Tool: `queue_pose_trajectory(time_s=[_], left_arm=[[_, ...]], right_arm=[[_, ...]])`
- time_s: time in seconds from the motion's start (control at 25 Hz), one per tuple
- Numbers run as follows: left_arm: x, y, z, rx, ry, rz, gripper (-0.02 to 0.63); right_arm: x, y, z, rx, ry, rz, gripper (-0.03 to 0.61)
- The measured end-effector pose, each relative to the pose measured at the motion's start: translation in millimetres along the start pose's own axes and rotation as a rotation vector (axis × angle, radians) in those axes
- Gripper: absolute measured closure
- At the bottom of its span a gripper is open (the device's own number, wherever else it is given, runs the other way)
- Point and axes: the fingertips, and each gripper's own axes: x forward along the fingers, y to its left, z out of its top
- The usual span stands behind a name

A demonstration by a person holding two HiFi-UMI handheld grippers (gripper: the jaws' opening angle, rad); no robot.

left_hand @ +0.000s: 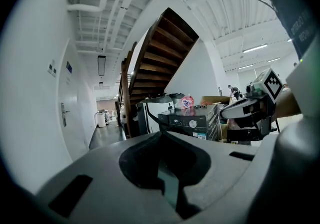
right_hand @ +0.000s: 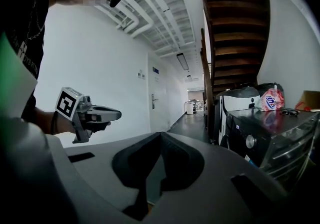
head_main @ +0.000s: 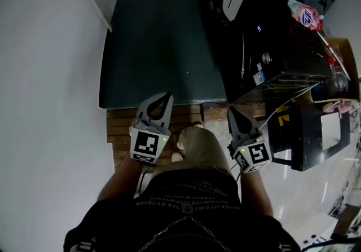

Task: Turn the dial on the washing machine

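Head view, with both gripper views. The left claw and the right claw are held side by side at about the same height in front of the person. Each is clenched, tips meeting, with nothing between them. The black washing machine stands ahead and to the right, beyond the right claw. Its round silver dial sits on the front panel, well apart from both claws. A pink-and-white packet lies on the machine's top. A dark staircase rises behind it, above the dark floor.
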Motion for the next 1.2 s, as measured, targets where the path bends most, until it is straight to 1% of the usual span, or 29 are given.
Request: queue_pose_trajectory(time_s=[0.16,0.32,0.44,0.56,0.68,0.84,1.0,1.2], left_arm=[[50,8,3,0.009,0.016,-0.043,0.612],[114,16,25,0.037,0.010,-0.107,0.612],[164,18,48,0.042,0.002,-0.144,0.612],[215,7,77,0.050,-0.006,-0.192,0.613],[253,-4,109,0.063,-0.017,-0.237,0.612],[280,-12,144,0.070,-0.023,-0.271,0.612],[287,-23,165,0.077,-0.018,-0.292,0.612],[303,-33,183,0.089,-0.046,-0.339,0.613]], right_arm=[[26,-38,-4,0.028,0.008,-0.038,0.581],[54,-79,9,0.031,0.002,-0.075,0.581],[69,-112,26,0.049,-0.006,-0.094,0.581],[75,-154,46,0.055,-0.008,-0.122,0.581],[76,-191,64,0.064,-0.007,-0.148,0.581],[73,-224,90,0.056,-0.027,-0.185,0.581],[58,-236,107,0.068,-0.042,-0.210,0.581],[49,-253,115,0.058,-0.046,-0.264,0.581]])
